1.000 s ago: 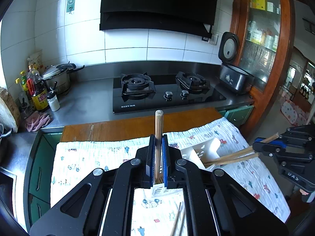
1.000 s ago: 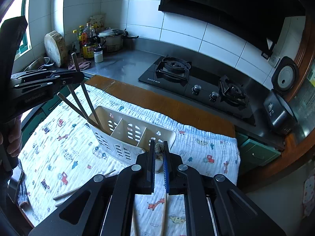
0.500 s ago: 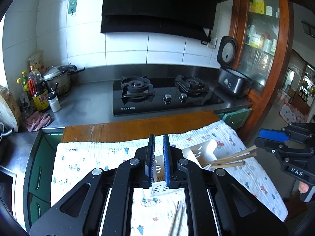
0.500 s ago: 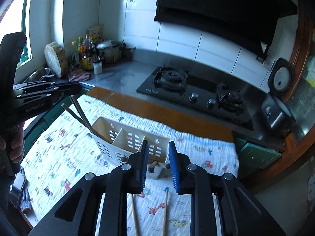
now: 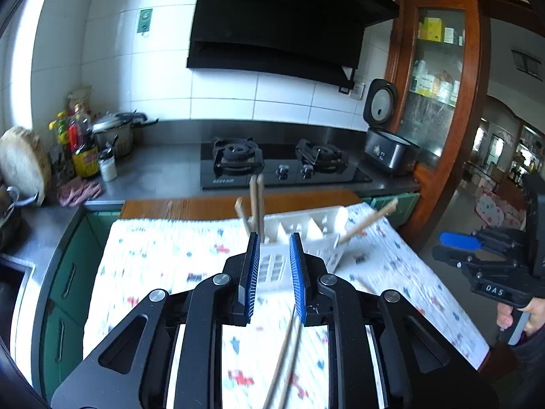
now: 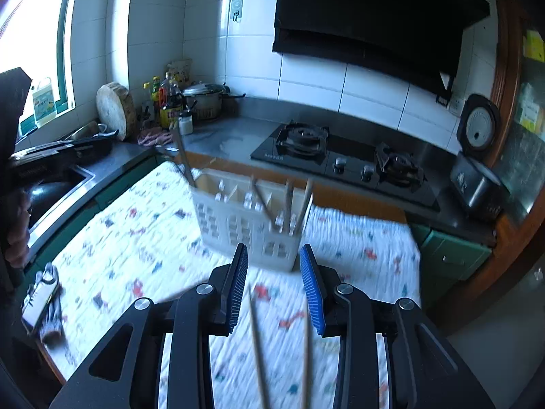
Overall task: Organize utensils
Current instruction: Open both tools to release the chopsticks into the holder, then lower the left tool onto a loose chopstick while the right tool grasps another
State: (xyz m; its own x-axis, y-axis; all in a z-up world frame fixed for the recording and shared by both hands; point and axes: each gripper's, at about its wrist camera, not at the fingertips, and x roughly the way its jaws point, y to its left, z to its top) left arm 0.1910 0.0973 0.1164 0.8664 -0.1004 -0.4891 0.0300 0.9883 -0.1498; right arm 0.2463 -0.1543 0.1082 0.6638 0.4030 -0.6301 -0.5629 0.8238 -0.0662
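Note:
A white slotted utensil caddy (image 5: 306, 228) (image 6: 245, 221) stands on the patterned cloth (image 5: 163, 266) (image 6: 136, 238). Wooden chopsticks (image 5: 257, 201) (image 6: 293, 204) stand in its end compartments, and one (image 5: 368, 221) leans out at its far right end. My left gripper (image 5: 274, 255) is open and empty just in front of the caddy. My right gripper (image 6: 274, 266) is open and empty, a little short of the caddy. Loose chopsticks (image 5: 286, 354) (image 6: 259, 347) lie on the cloth below each gripper.
A gas hob (image 5: 279, 167) (image 6: 340, 163) sits behind the wooden counter strip. Bottles (image 5: 81, 150), a pot (image 6: 204, 102) and a round chopping board (image 6: 114, 105) stand at the left. A rice cooker (image 5: 388, 143) stands at the right. A sink (image 6: 58, 184) lies left of the cloth.
Both grippers let go of their chopsticks into the caddy, opened wide and drew back. The views shifted and the cloth is blurred by motion.

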